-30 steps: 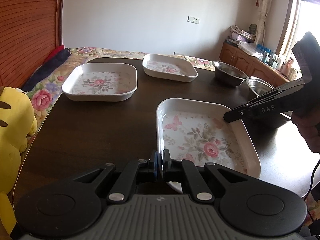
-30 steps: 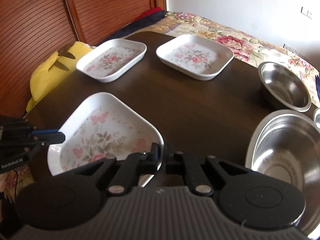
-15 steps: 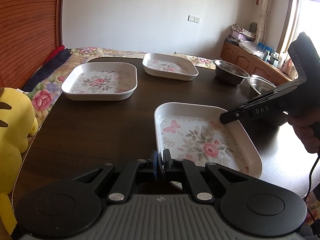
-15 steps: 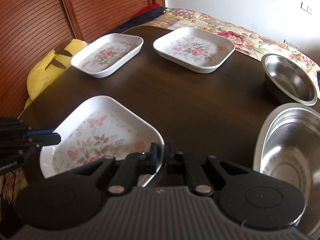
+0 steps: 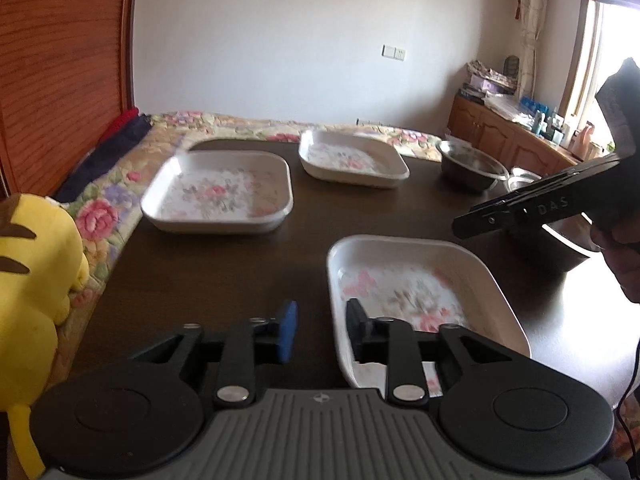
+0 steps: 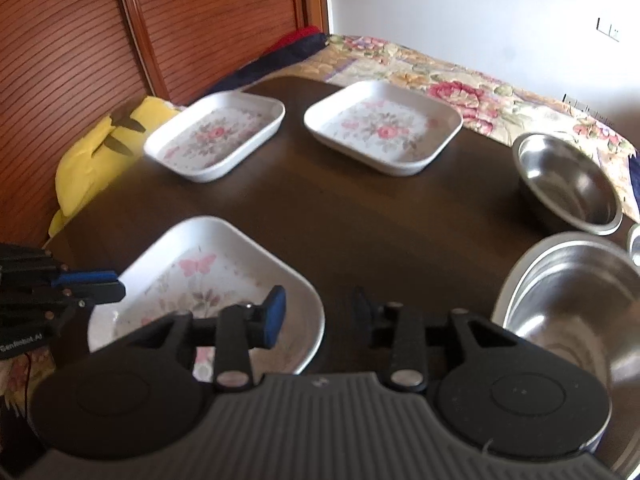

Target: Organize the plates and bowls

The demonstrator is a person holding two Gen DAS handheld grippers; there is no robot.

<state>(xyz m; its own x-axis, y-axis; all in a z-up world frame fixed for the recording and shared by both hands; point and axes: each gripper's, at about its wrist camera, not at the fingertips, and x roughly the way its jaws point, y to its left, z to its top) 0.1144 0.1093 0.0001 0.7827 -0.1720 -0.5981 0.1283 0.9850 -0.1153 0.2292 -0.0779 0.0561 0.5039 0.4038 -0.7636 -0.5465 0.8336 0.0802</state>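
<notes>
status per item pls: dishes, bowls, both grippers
Left hand-held gripper: jaws just opened, straddling the near dish's rim, no grip.
Right hand-held gripper: jaws just opened, nothing held.
Near white square floral dish: on table, empty.
Two far white square floral dishes: side by side, unstacked, empty.
Large steel bowl: upright, empty.
Smaller steel bowl: upright, empty.

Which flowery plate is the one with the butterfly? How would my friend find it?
Start at the dark wooden table. Three white square plates with pink flowers sit on it; two lie side by side at the far end near the bed. The butterfly plate sits alone at the near edge, the only one with a pink butterfly.
</notes>
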